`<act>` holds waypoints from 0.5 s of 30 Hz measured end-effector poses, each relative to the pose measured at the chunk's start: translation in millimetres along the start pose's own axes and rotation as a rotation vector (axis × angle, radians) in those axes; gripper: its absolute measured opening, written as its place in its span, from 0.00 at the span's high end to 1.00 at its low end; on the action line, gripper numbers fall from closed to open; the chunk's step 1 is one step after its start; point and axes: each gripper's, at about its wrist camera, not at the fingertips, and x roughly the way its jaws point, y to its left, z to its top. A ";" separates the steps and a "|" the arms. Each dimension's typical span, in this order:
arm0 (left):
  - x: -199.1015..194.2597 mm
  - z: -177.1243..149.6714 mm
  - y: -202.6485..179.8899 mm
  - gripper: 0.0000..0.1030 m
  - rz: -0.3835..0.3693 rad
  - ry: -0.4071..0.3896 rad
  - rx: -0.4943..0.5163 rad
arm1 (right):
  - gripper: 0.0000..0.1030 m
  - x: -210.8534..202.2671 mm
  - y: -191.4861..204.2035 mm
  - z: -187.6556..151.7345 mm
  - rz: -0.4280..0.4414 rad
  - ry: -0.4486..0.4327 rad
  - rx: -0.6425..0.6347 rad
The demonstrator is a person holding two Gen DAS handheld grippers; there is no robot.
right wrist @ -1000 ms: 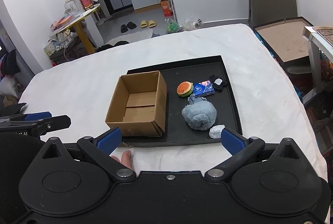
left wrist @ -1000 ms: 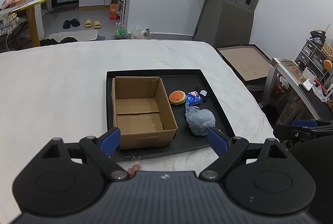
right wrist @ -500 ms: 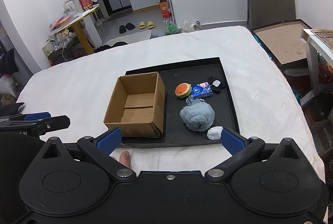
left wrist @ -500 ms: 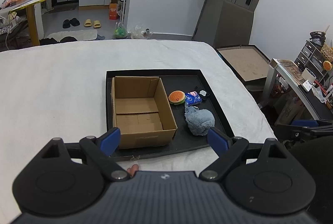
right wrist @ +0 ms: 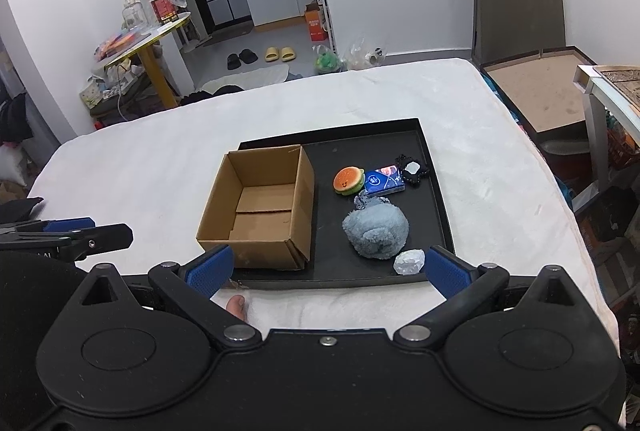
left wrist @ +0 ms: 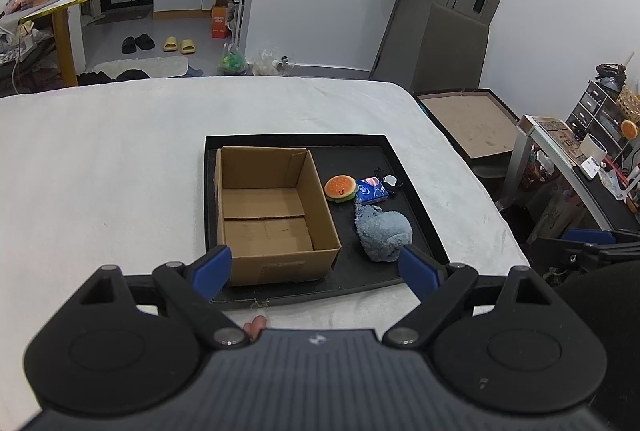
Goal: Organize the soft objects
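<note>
A black tray (left wrist: 416, 199) (right wrist: 438, 187) lies on the white bed. In its left half stands an open cardboard box (left wrist: 268, 209) (right wrist: 260, 207) with nothing in it. To its right lie a burger plush (left wrist: 340, 188) (right wrist: 349, 179), a blue tissue pack (left wrist: 372, 189) (right wrist: 384, 179), a fluffy blue plush (left wrist: 385, 232) (right wrist: 376, 231), a black-and-white trinket (right wrist: 412, 170) and a crumpled silver lump (right wrist: 409, 261). My left gripper (left wrist: 316, 269) is open, empty, at the tray's near edge. My right gripper (right wrist: 326, 269) is open, empty, likewise.
The white bed (left wrist: 100, 171) extends left and behind the tray. A brown board in a dark frame (left wrist: 468, 119) and a cluttered desk (left wrist: 580, 159) stand to the right. A yellow table (right wrist: 148, 39) and slippers are on the floor beyond.
Both grippers have drifted very slightly; the right view now sits a little farther back from the tray. Nothing on the tray has moved.
</note>
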 end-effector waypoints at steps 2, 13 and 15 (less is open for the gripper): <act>-0.3 0.4 0.4 0.13 0.000 0.000 0.003 | 0.00 -0.3 1.3 0.0 0.000 0.000 0.001; -1.2 0.3 0.9 0.13 -0.008 -0.007 -0.001 | 0.00 -2.1 -1.5 -0.2 0.025 -0.018 0.007; -0.7 -0.3 2.0 0.13 -0.007 -0.008 0.002 | 0.00 -0.3 -0.7 -0.6 0.024 -0.016 0.000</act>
